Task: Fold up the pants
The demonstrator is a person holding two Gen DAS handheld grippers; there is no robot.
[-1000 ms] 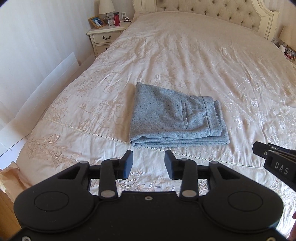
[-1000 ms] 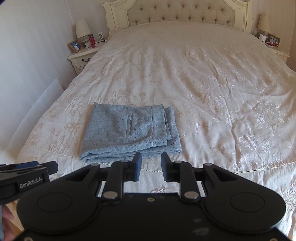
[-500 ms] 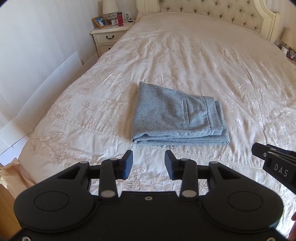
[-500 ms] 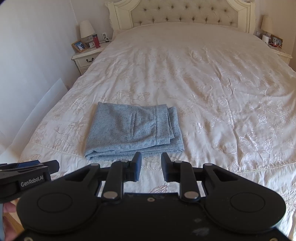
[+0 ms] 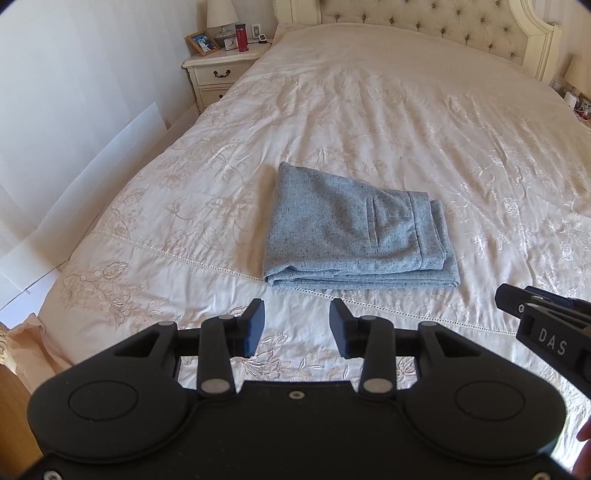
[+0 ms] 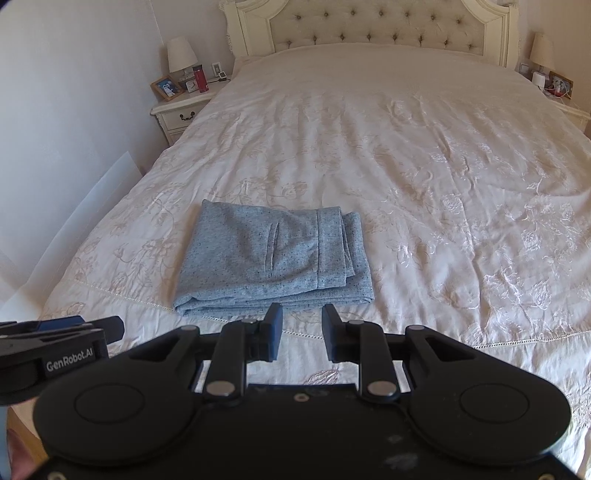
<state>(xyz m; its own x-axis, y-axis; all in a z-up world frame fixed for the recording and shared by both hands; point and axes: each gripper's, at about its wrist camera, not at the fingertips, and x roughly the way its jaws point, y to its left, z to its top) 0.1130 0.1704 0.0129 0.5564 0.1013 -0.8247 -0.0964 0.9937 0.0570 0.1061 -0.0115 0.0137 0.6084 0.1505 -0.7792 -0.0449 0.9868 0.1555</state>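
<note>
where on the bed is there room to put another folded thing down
Bare bedspread runs from the folded pants toward the headboard and out to the right edge. The left nightstand is crowded with a lamp, photo frame and red bottle.

Under the folded pants [image 5: 354,236], inner layers and the legs' ends hidden; only stacked edges showing. Beyond the pants, headboard [image 6: 373,26] cropped by the top edge. Left of the headboard, nightstand [image 6: 181,110] with photo frame [image 6: 167,88] too small to make out, lamp [image 5: 221,16] cut off above. Far right of the pants, a second nightstand's items [image 6: 554,83] blurred, unreadable.
</note>
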